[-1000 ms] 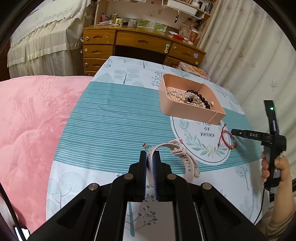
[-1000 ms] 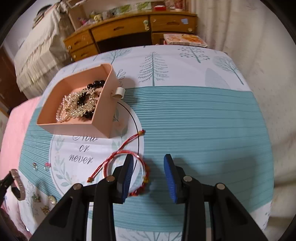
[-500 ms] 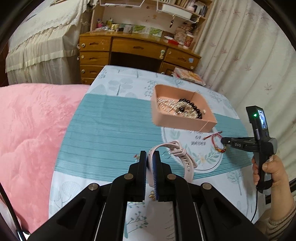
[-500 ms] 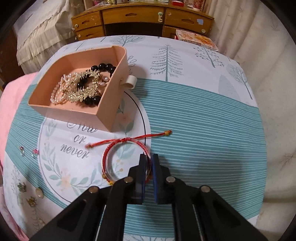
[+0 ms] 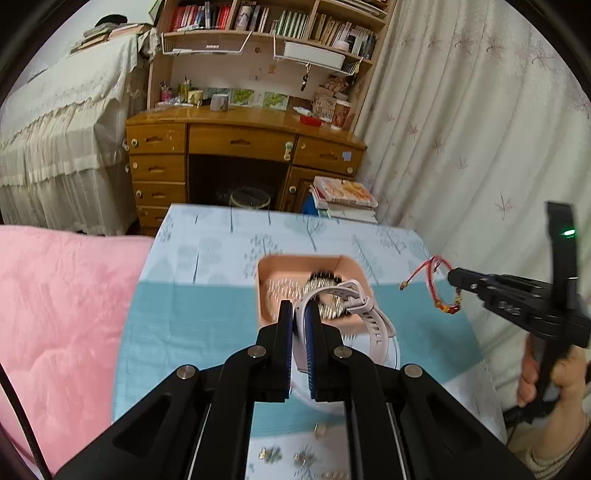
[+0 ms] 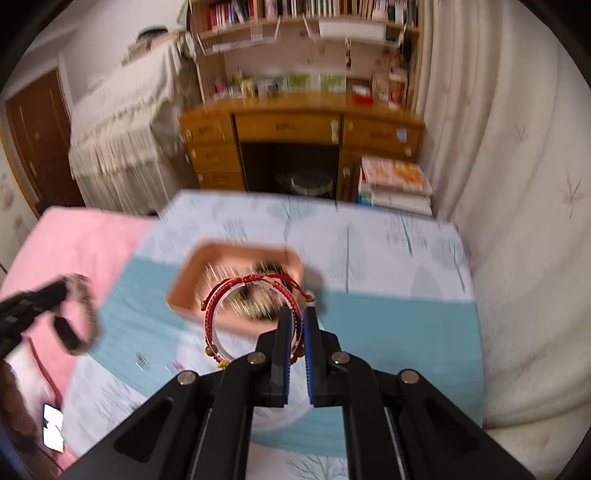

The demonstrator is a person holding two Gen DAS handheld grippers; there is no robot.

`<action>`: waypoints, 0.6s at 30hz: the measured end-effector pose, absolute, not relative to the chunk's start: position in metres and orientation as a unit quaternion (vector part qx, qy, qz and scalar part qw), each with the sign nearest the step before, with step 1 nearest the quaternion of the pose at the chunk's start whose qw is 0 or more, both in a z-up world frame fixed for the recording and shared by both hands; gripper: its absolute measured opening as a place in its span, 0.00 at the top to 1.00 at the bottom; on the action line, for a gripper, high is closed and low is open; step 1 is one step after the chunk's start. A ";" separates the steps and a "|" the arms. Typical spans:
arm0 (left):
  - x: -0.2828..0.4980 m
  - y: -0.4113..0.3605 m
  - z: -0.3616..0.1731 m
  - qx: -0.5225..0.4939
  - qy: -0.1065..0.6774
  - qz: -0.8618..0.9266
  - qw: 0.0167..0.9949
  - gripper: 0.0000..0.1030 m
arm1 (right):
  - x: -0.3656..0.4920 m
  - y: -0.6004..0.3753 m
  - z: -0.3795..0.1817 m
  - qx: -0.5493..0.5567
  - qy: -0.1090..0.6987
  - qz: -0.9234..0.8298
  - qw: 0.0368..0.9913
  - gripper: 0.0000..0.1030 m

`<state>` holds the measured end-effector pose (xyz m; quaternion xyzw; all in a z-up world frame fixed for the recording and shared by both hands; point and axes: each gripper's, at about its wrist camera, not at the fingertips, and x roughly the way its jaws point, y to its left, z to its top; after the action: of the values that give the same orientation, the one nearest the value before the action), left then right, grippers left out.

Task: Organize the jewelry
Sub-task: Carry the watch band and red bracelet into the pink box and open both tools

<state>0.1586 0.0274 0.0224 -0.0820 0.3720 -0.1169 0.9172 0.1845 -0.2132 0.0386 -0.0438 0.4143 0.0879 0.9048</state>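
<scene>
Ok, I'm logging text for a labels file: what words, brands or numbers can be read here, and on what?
None can be read for certain.
Lettering on the right hand-held gripper: too blurred to read.
Titles on the book spines: too small to read.
Print on the magazine cover: too blurred to read.

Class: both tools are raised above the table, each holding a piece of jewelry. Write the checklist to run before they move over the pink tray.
1. Left tool shut on the watch: ok.
2. Right tool shut on the red bracelet: ok.
3. Both pieces lifted off the tablecloth: ok.
4. Pink tray open on top: ok.
5. Room left in the tray: cannot tell, blurred.
</scene>
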 end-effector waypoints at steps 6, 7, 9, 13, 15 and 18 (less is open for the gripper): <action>0.201 0.007 0.036 -0.068 0.373 -0.116 0.918 0.96 | 0.208 -0.194 0.079 -0.025 0.366 0.085 0.926 0.94; 0.212 0.004 0.036 -0.065 0.375 -0.112 0.918 0.96 | 0.214 -0.192 0.082 -0.021 0.360 0.081 0.929 0.94; 0.229 0.000 0.032 -0.065 0.382 -0.106 0.916 0.96 | 0.225 -0.190 0.081 -0.010 0.359 0.077 0.930 0.94; 0.260 -0.007 0.012 -0.063 0.404 -0.097 0.907 0.96 | 0.254 -0.187 0.056 0.000 0.388 0.071 0.919 0.94; 0.273 -0.010 -0.003 -0.066 0.418 -0.095 0.901 0.96 | 0.265 -0.186 0.037 -0.001 0.409 0.068 0.910 0.94; 0.288 -0.014 -0.027 -0.067 0.439 -0.087 0.892 0.96 | 0.277 -0.185 0.003 0.002 0.441 0.063 0.895 0.94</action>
<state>0.2882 -0.0137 -0.0271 -0.0673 0.4392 -0.0872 0.8916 0.2770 -0.1848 0.0031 0.0018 0.4411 0.0628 0.8953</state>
